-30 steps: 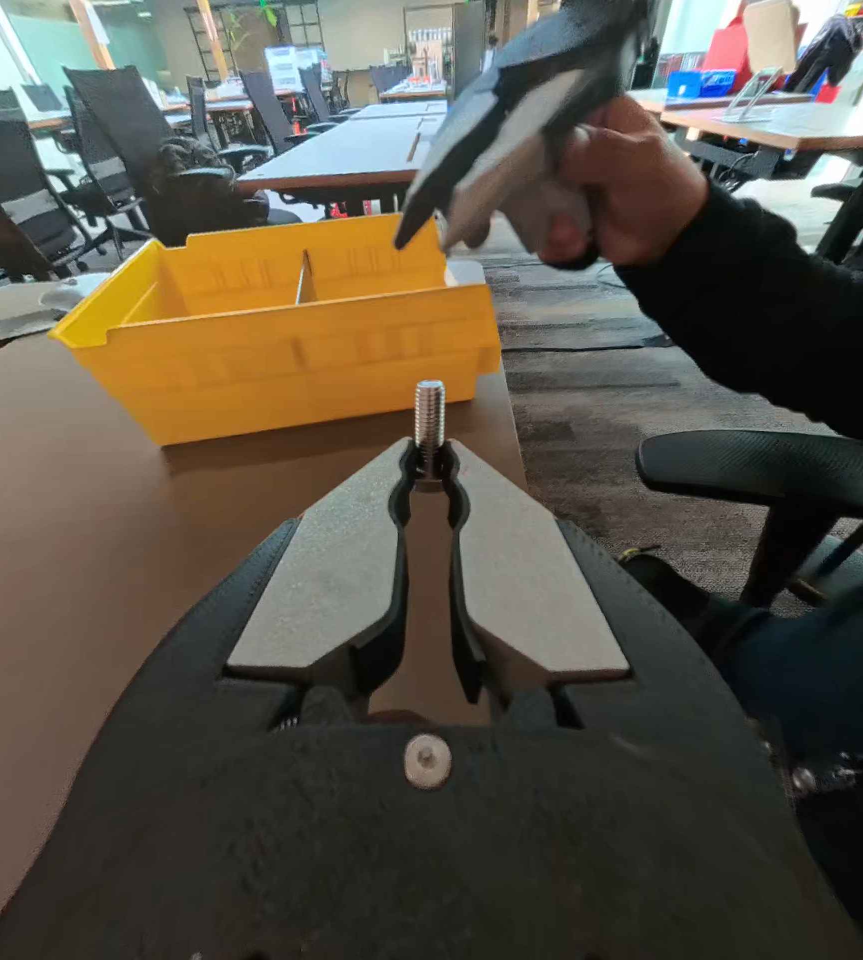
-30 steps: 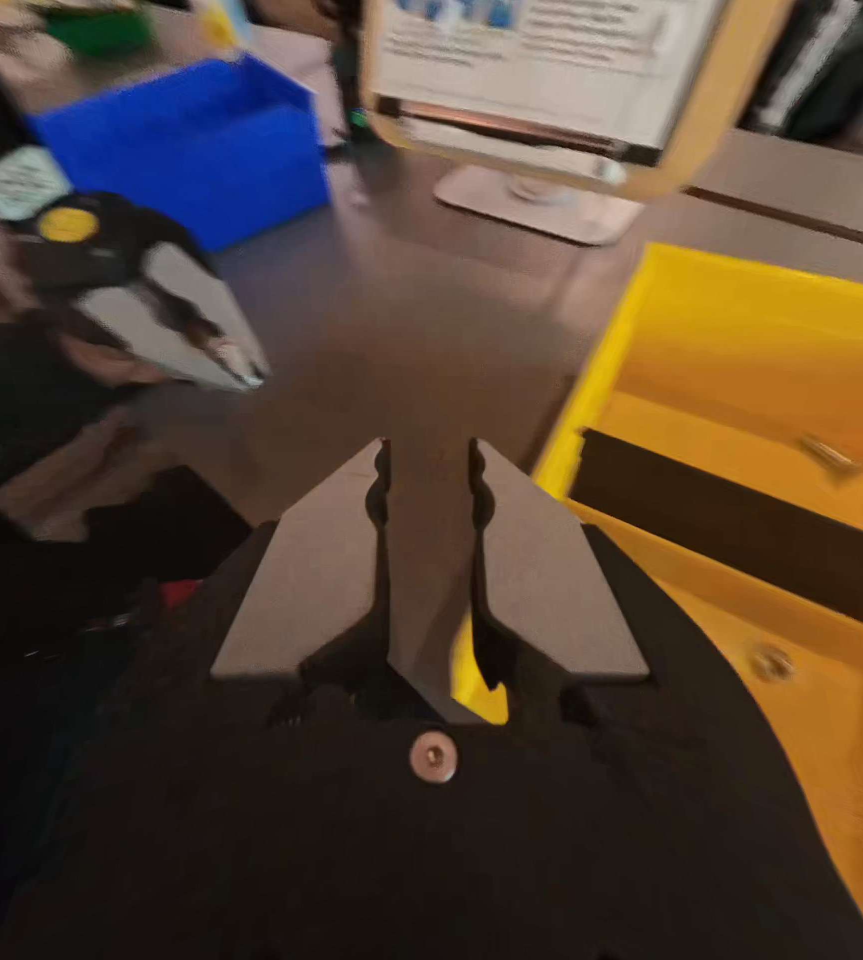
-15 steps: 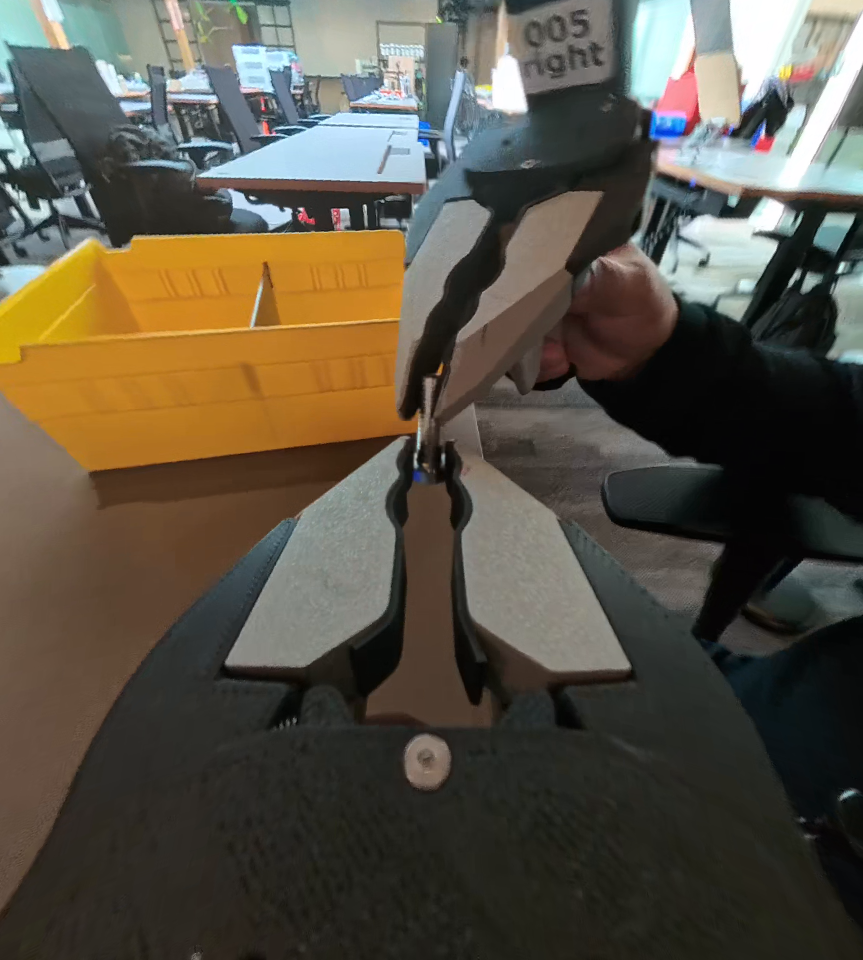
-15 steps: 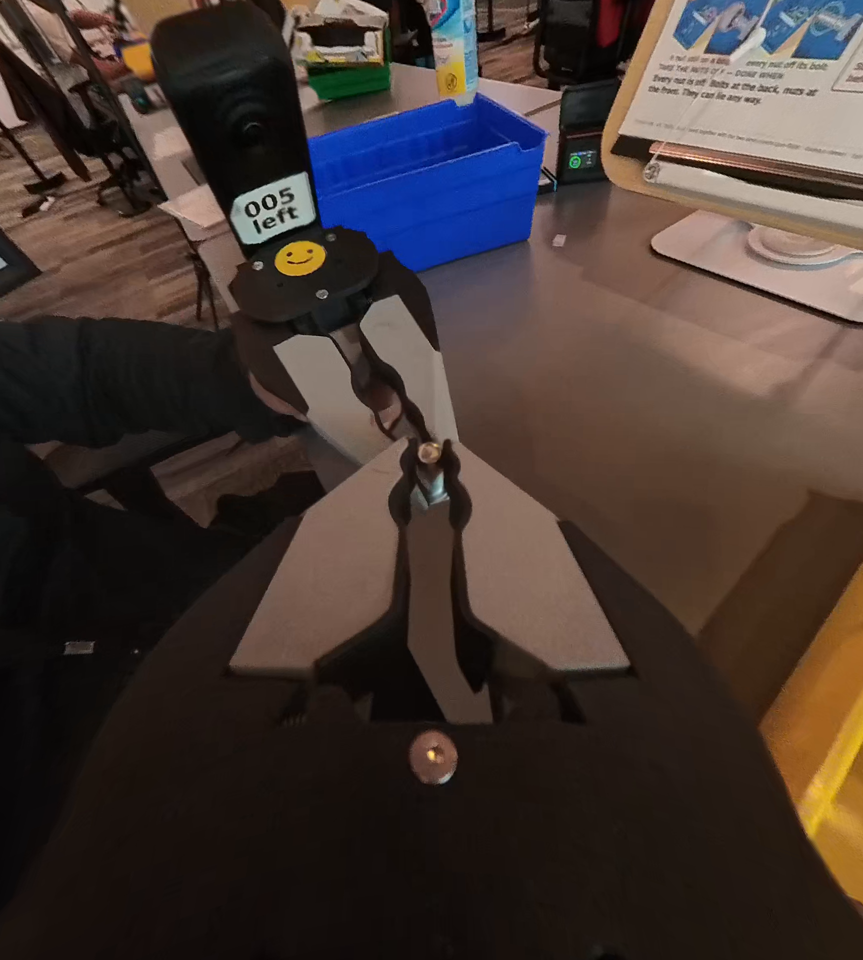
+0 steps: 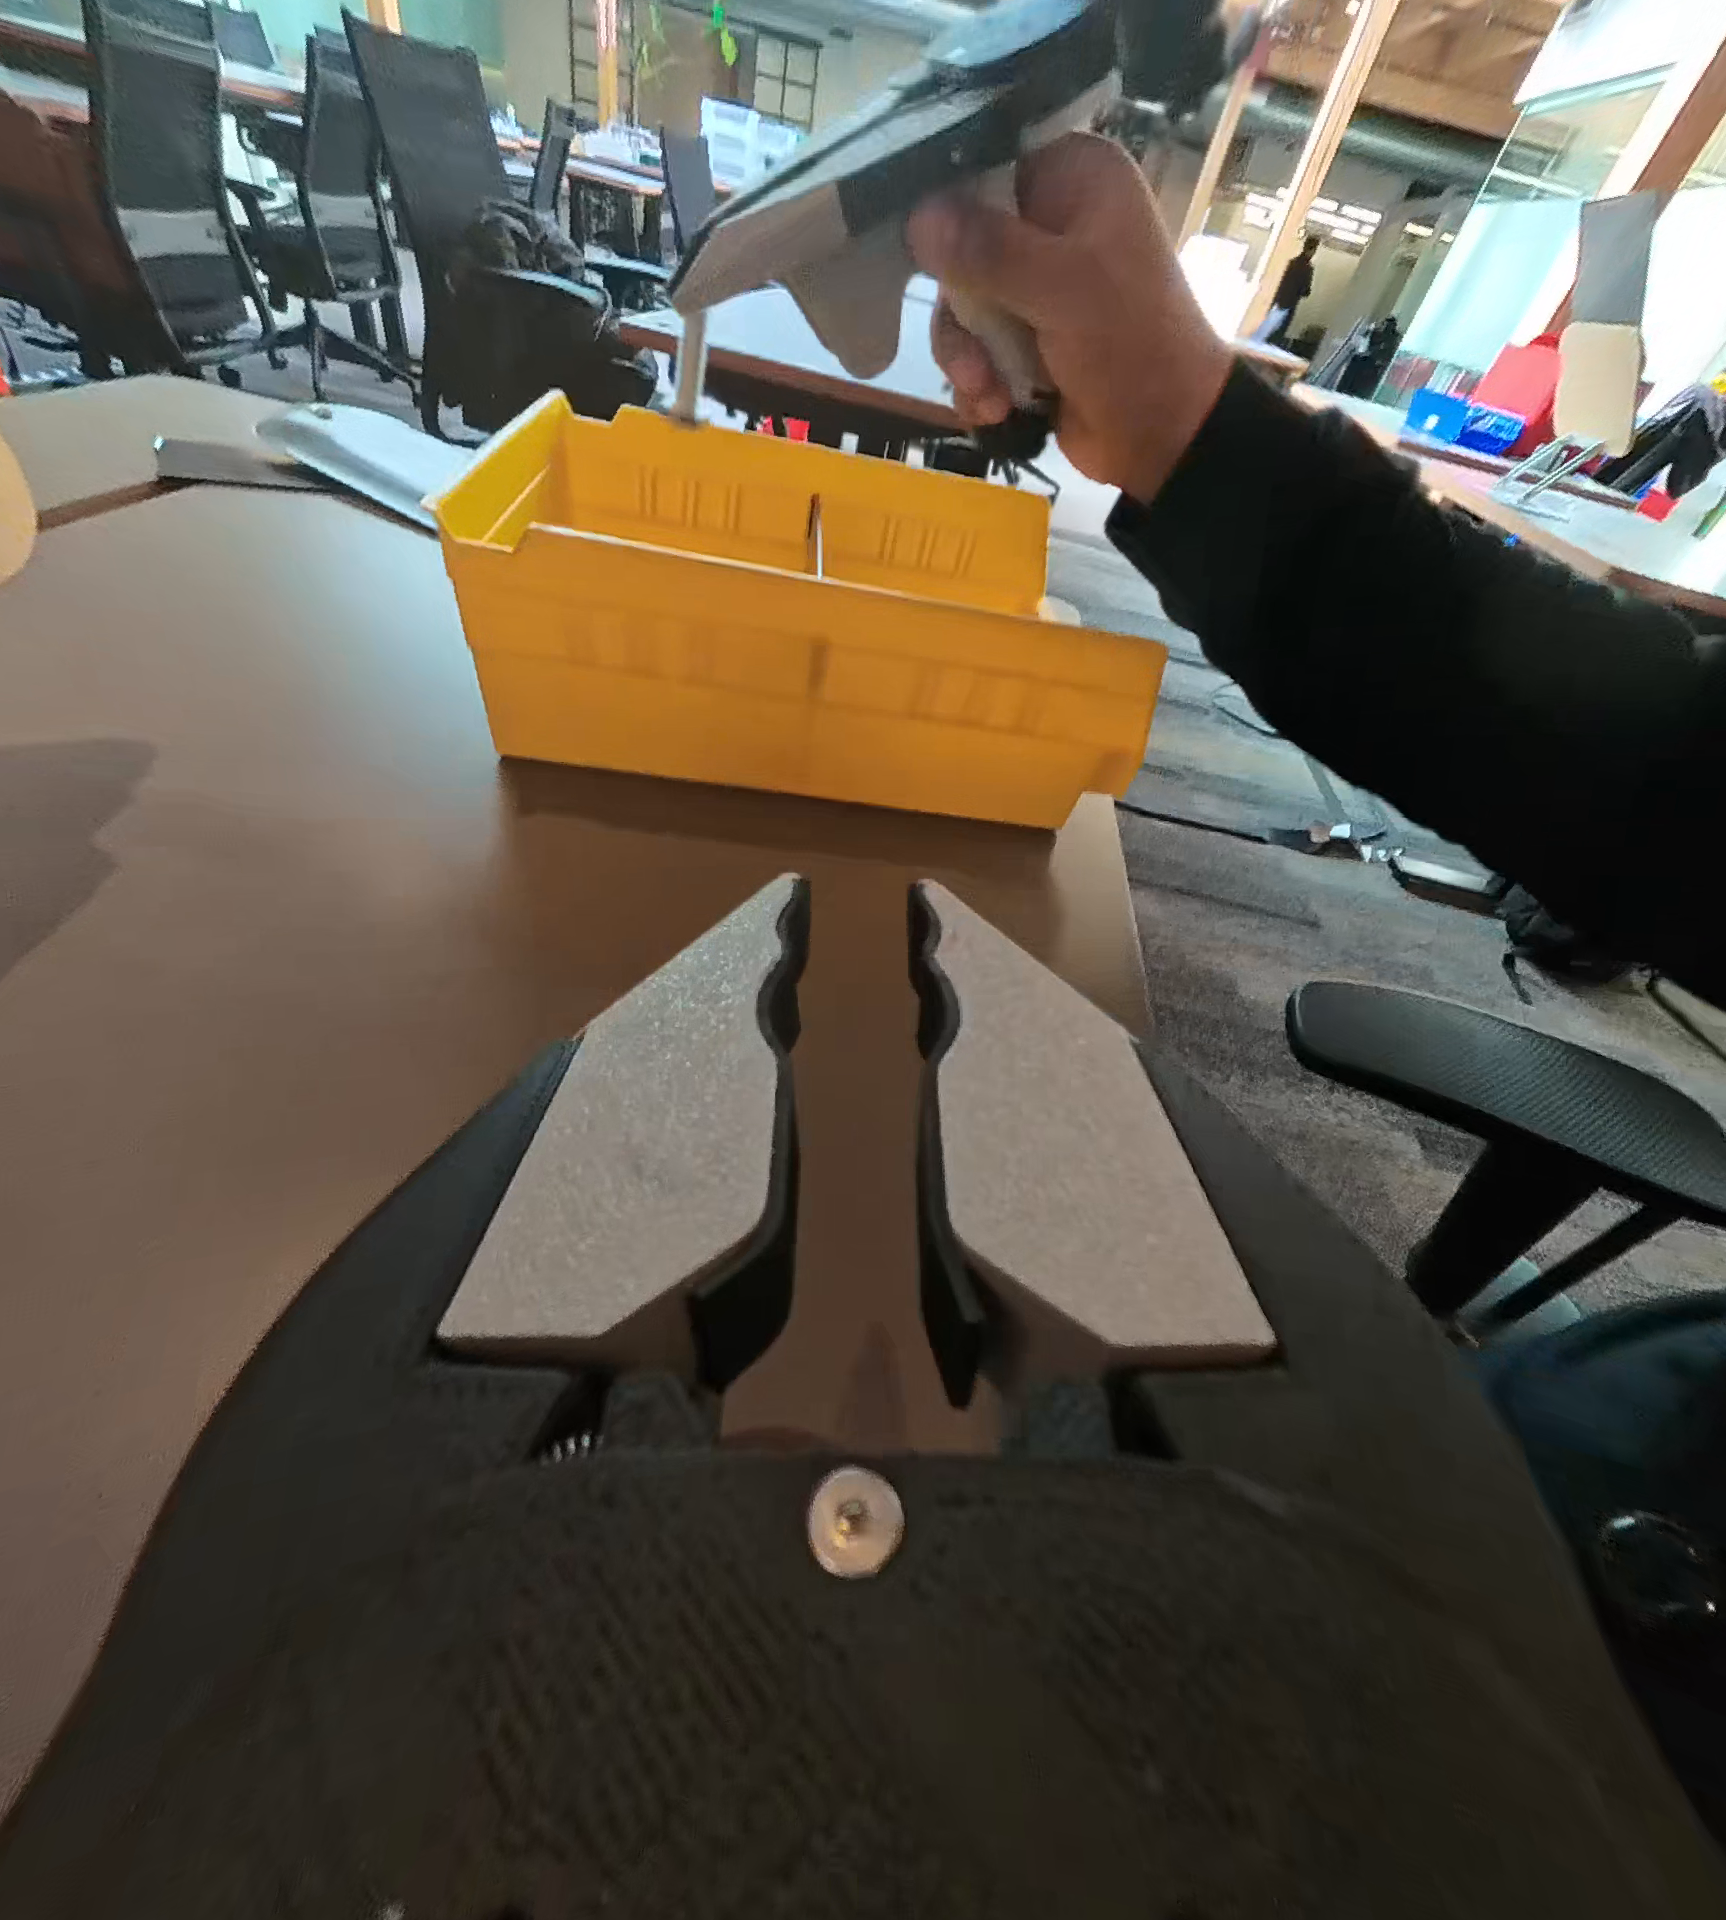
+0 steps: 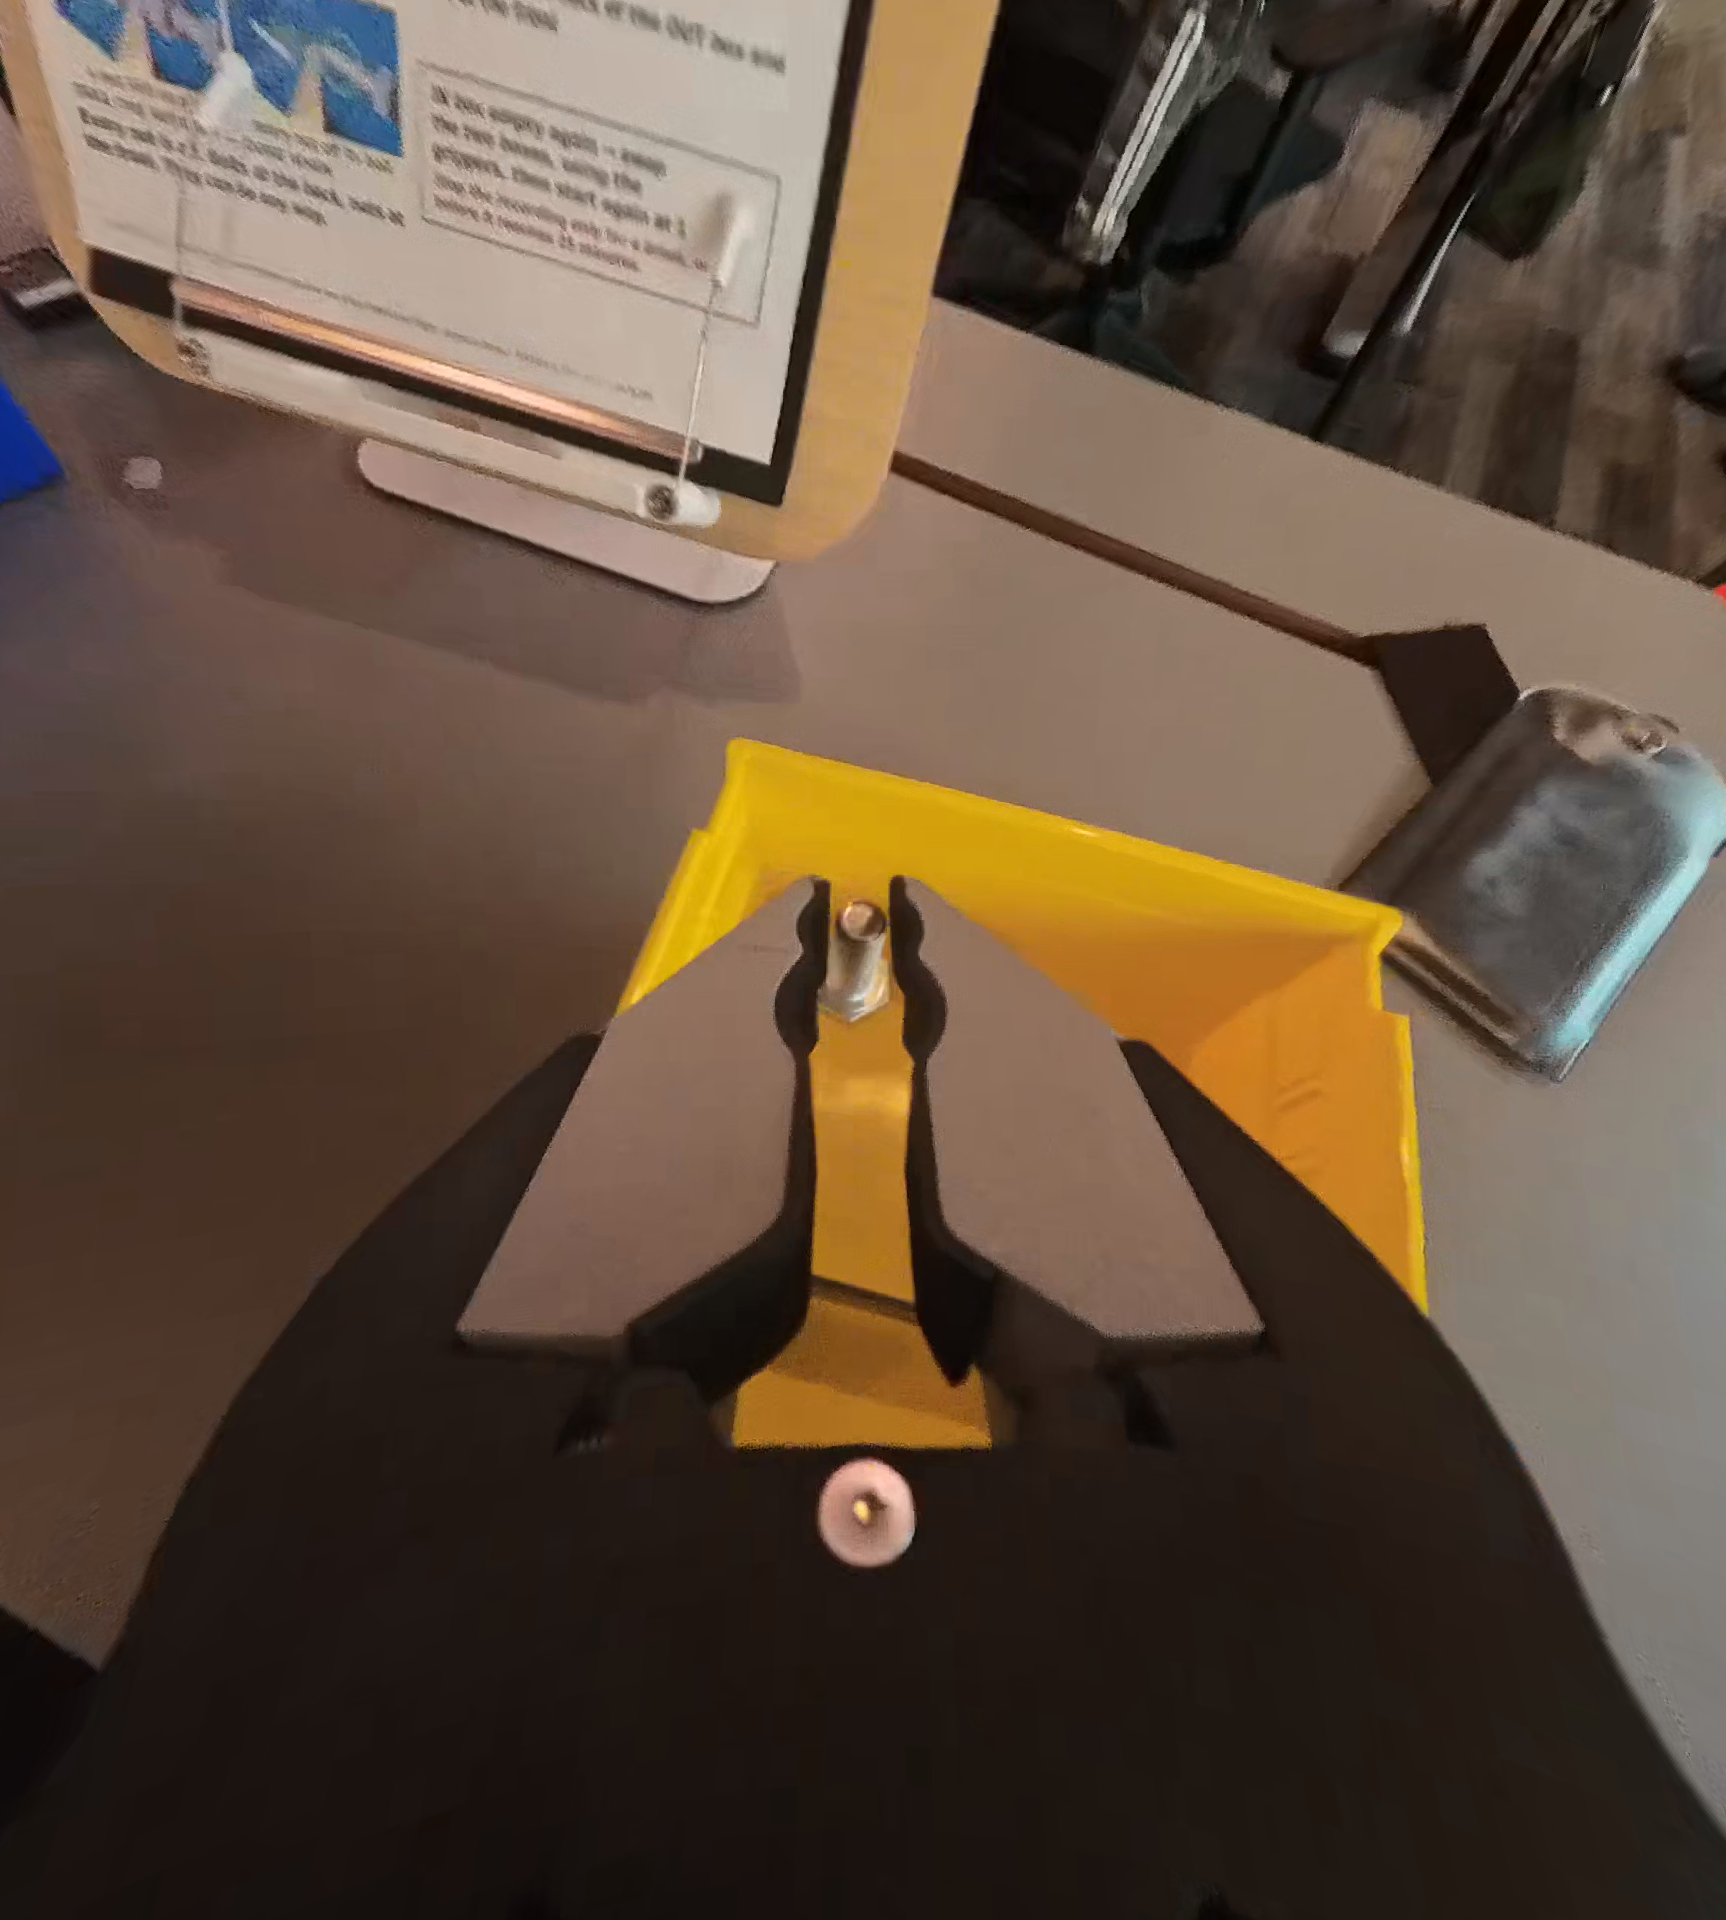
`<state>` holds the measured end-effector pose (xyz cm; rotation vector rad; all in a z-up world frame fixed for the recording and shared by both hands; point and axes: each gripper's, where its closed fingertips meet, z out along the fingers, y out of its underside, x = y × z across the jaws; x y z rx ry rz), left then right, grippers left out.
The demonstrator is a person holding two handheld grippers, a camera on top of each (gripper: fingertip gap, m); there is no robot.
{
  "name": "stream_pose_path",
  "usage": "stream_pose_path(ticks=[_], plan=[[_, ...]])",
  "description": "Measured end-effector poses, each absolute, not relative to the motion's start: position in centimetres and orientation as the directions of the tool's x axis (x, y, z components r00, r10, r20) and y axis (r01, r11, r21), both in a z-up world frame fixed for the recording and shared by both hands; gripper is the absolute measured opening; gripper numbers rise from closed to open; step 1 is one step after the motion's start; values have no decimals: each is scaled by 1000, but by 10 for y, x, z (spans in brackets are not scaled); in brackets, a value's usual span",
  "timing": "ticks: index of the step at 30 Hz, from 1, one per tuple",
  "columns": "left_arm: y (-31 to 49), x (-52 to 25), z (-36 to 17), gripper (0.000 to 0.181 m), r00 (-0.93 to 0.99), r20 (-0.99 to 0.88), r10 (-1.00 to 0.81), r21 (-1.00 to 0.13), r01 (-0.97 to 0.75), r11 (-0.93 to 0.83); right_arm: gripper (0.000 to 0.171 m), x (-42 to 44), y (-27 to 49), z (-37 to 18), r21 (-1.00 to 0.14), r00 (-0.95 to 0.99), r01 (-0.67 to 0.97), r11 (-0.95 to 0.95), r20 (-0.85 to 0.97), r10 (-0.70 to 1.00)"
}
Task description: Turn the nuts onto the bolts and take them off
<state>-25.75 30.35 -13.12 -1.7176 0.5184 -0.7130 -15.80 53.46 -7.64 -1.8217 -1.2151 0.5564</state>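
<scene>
A brown table [image 5: 215, 727] with a rounded corner is seen in an open office. Beyond its far edge, rows of black mesh chairs [image 5: 163, 187] are lined along long tables [image 5: 797, 343]. Grey carpet [image 5: 1254, 1039] is laid past the right edge, where a black armrest [image 5: 1524, 1091] is visible. Glass partitions [image 5: 1669, 208] and wooden columns [image 5: 1285, 187] are lit by daylight at the right.

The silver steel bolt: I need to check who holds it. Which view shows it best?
The right wrist view: the silver steel bolt sits close between the right gripper fingertips. The left wrist view shows only its blurred shank, far off.
</scene>
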Motion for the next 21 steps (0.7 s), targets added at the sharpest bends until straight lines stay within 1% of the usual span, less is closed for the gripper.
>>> stream_pose_path(ticks=[2,5,7,9,12,15,17,18,20,21], plan=[[299,-264,-138,16,731,181,-658,-965,2,-264,23,-158,551,-91,-818,450,538,-203,75,890],[289,-273,-149,17,739,196,-644,-951,-16,-308,23,-156,563,-104,-791,469,576,-209,110,877],[273,-271,-151,21,710,228,-666,-938,-22,-345,23,-161,552,-102,-798,452,568,-203,95,887],[253,-269,-152,22,700,209,-683,-935,-61,-349,26,-175,522,-88,-833,389,528,-165,65,919],[224,-281,-146,23,735,161,-658,-915,-139,-378,34,-201,452,-69,-875,215,477,-80,27,976],[191,-314,-94,24,765,115,-633,-948,-106,-300,41,-224,385,-76,-886,53,463,22,52,997],[174,-365,-64,27,852,40,-522,-960,-113,-257,42,-240,353,-95,-876,-17,479,54,52,999],[166,-399,-56,31,903,-7,-430,-959,-129,-254,44,-248,341,-106,-868,-47,494,58,40,998],[149,-477,-48,30,979,-89,-181,-955,-135,-264,43,-264,329,-126,-860,-75,505,80,49,996],[140,-511,-49,29,994,-87,-73,-956,-104,-276,42,-271,329,-135,-858,-79,505,98,67,995]])
